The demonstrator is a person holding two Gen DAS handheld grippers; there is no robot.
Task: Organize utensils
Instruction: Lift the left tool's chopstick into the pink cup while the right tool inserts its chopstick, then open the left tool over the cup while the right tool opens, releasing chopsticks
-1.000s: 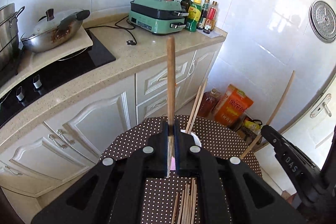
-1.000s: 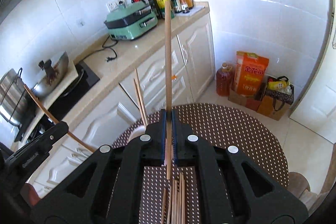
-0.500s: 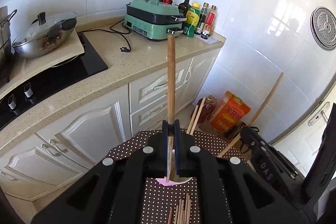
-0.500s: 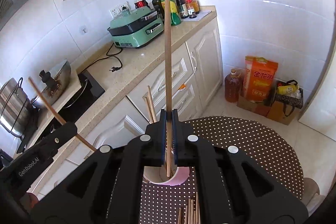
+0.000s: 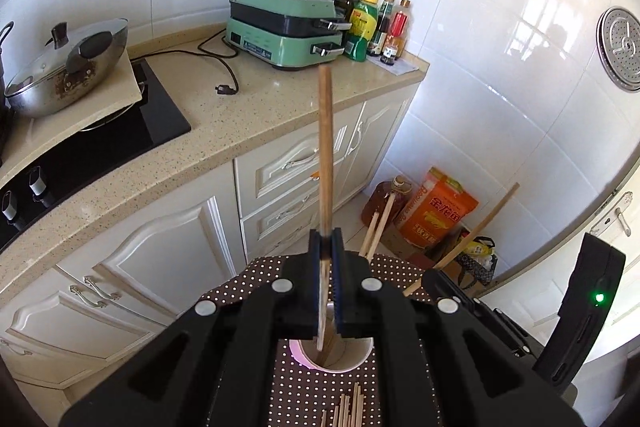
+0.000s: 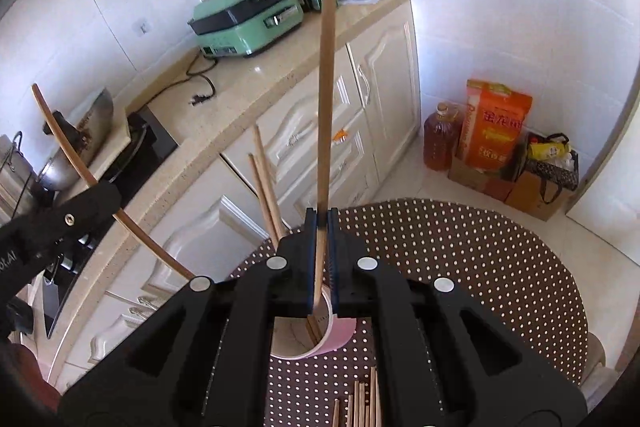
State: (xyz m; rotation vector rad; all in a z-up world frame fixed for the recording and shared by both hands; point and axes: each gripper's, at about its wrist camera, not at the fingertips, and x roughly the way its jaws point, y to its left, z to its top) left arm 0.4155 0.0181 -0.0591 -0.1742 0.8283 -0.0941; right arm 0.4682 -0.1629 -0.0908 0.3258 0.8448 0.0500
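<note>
Kitchen counter behind, our left gripper (image 5: 329, 301) clamps one chopstick (image 5: 325, 155) above the cup (image 5: 336, 357); right of it, our right gripper (image 6: 322, 291) clamps another chopstick (image 6: 326, 107). Dropped together, they might collide and miss the cup.

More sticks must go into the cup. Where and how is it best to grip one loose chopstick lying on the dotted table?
Probably grip a loose chopstick near its far end, coming from above, gripper across the shaft: they lie flat, close together, pointing toward the paper cup.
</note>
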